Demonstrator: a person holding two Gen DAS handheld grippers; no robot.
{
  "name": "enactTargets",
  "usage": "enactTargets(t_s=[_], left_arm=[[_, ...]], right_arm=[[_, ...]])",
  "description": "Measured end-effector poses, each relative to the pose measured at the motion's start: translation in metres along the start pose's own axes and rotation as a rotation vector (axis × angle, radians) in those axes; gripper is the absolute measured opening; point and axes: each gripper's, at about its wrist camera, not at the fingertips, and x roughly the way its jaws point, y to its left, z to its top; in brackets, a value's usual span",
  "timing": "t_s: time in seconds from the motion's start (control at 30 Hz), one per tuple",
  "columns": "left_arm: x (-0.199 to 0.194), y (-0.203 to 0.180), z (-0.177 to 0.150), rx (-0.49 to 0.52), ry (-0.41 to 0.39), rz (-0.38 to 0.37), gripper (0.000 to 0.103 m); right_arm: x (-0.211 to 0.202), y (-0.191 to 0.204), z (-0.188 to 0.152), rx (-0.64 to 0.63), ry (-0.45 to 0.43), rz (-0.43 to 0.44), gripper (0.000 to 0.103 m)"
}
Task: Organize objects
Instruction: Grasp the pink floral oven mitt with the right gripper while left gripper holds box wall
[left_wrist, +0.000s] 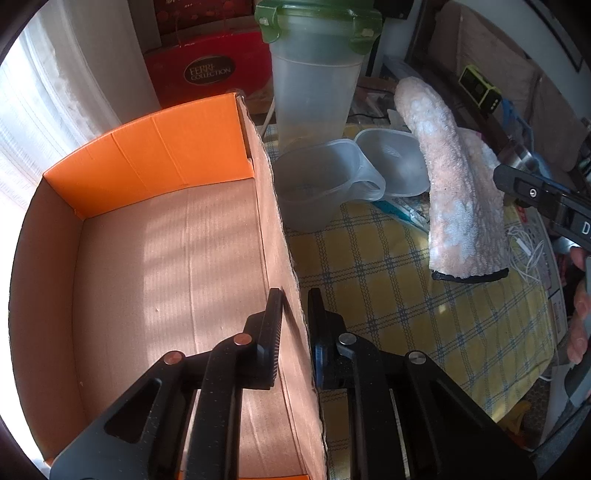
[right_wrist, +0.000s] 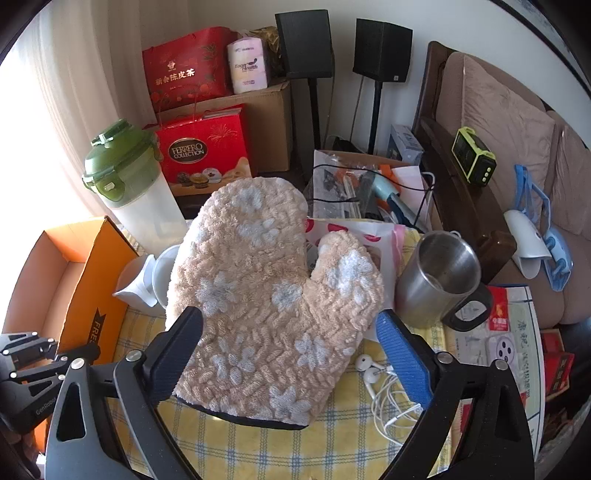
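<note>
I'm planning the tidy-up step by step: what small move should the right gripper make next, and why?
Probably ease the right gripper forward and close on the oven mitt. Its jaws stand wide open on either side of the mitt's cuff, not yet pinching it, while the left gripper already clamps the wall of the cardboard box, seemingly holding it ready to receive things.

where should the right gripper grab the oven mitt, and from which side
Grip the oven mitt at its cuff, the dark-trimmed open end nearest the right gripper, coming from the near side. The mitt lies sloped, tip resting on the plastic cups, and the open fingers already straddle its lower part.
</note>
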Motion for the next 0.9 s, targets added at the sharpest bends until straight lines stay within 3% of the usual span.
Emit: enactTargets(t_s=[0.23,0.67,0.83,0.9], left_arm=[[0.0,-0.001,0.0,0.002,0.002,0.009,0.013],[0.0,0.003,0.0,-0.019,-0.003,-0.011,0.013],[-0.001,0.004,0.0,-0.024,-0.006,-0.019,0.013],[-0.001,0.003,0.0,-0.025,-0.008,-0.02,0.013]], right_arm=[[0.021,0.014,0.005,0.03,0.049,0.069,0.085],[0.049,0.062,0.017,-0.037,0.098,-0.005,0.076],[0.064,0.058,0.013,-0.026,0.129,-0.009,0.051],[0.065,0.055,0.012,-0.025,0.123,-0.001,0.029]])
